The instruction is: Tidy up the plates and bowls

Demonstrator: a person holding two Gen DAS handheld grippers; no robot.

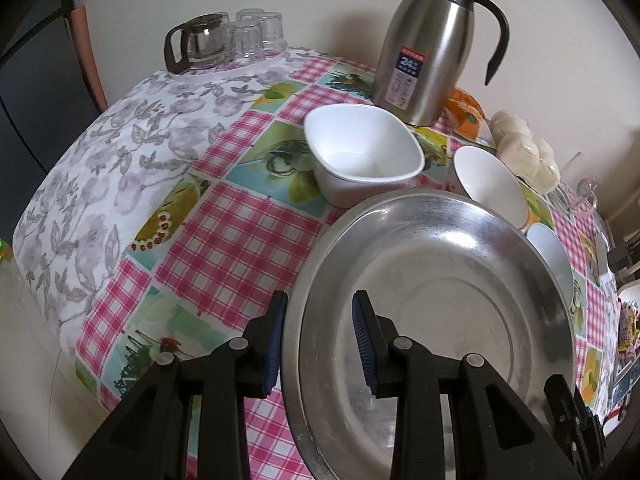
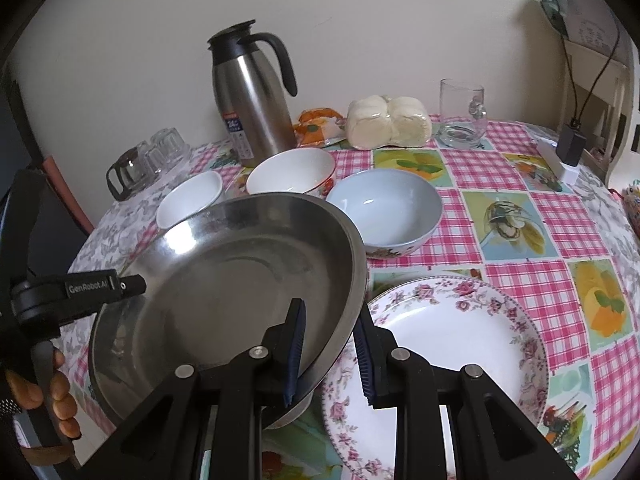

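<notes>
Your left gripper and right gripper each straddle the rim of the steel pan, on opposite sides; I cannot tell whether either has clamped. The pan hangs tilted, overlapping the flowered plate on the tabletop. Expect stiff, light, slick metal: bite well onto the rim, or it may slide.

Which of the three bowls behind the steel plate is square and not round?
The white bowl on the left, nearest the glasses. Its rim has four corners; the other two are round.
</notes>
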